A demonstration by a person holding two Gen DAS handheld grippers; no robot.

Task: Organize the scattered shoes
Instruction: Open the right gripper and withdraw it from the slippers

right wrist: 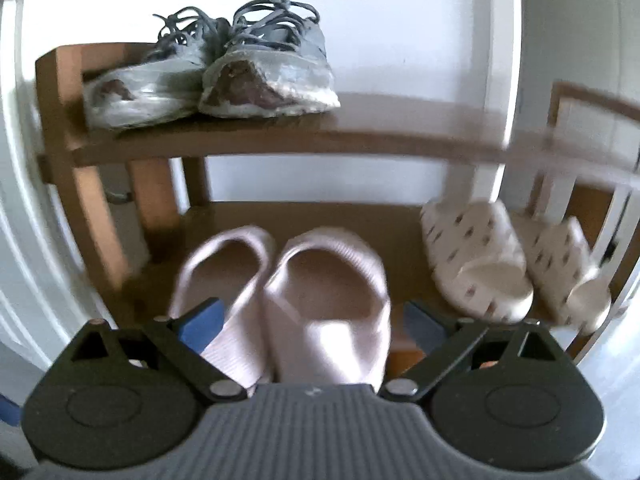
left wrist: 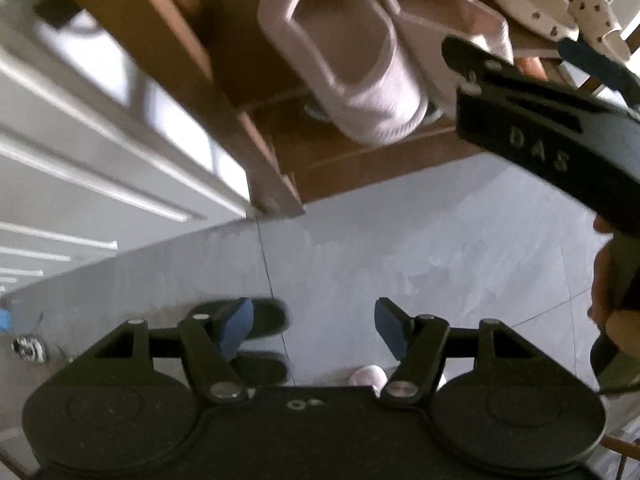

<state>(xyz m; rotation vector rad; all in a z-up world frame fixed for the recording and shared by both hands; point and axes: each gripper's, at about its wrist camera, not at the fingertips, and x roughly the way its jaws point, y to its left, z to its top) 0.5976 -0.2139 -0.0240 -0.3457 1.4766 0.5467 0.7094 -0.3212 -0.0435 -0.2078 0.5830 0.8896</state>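
A pair of pale pink slippers sits side by side on the lower board of a brown wooden shoe rack, also seen from above as the pink slippers. My right gripper is open wide just in front of them, its blue pads clear of both; its black body shows in the left wrist view. My left gripper points down at the floor, open with nothing between its fingers. Two black slippers lie on the floor under its left finger.
Worn grey lace-up sneakers stand on the top board. White spotted slippers fill the lower board's right side. A white panelled door flanks the rack. Grey floor tiles lie in front. A hand grips the right tool.
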